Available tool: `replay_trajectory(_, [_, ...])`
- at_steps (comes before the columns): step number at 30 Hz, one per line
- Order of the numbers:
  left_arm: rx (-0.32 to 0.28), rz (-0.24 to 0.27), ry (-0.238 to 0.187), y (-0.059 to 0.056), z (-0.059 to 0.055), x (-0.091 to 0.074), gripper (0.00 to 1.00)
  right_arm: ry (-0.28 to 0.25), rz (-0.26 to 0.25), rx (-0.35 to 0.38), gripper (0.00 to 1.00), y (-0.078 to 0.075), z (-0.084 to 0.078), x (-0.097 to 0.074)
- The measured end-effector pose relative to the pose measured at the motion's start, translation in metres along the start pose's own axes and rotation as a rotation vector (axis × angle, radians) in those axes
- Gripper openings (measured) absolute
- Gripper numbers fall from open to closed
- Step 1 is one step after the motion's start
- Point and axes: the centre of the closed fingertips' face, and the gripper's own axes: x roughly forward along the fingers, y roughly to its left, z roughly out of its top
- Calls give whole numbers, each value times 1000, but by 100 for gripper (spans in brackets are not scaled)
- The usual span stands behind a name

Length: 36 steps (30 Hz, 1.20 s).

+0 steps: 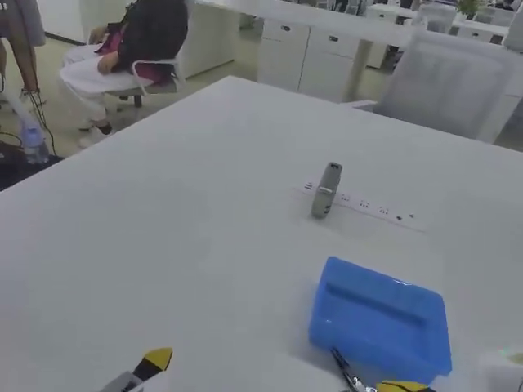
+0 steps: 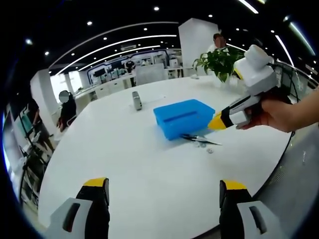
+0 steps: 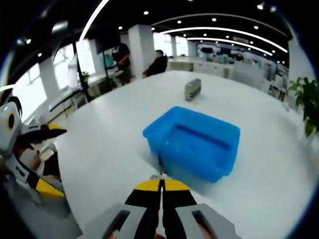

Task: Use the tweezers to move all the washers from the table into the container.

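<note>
In the right gripper view the right gripper (image 3: 161, 183) rises from the bottom centre, its yellow-tipped jaws pressed together. The thin tweezers (image 3: 159, 168) run on just above them toward the near wall of the blue container (image 3: 199, 169); whether the jaws pinch them I cannot tell. In the left gripper view the tweezers lie right of centre, with small washers (image 2: 203, 145) just below them on the table (image 2: 139, 164), close to the container's lower right corner. The left gripper (image 2: 162, 195) stands with jaws wide apart at the bottom, broad bare white tabletop ahead of it. A grey device (image 1: 327, 189) stands above the container near a flush socket strip (image 1: 368, 206). The table's rounded edge curves down the lower right of the left gripper view.
</note>
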Motion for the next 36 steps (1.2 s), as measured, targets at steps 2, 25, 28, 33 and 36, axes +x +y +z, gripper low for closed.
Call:
replay_trajectory(2, [7, -3, 3, -1, -1, 0, 93, 7, -13, 3, 0, 0, -10, -9])
replay_trajectory(25, [209, -175, 12, -33, 12, 2, 71, -122, -71, 45, 0, 0, -6, -57])
replay_trajectory(28, [234, -226, 13, -41, 23, 7, 61, -129, -81, 67, 0, -6, -8, -61])
replay_trajectory(33, [351, -314, 39, -56, 33, 24, 56, -150, -102, 94, 0, -13, -11, -68])
replay_trajectory(36, [440, -351, 45, -64, 37, 39, 50, -148, -104, 103, 0, -15, -15, -68])
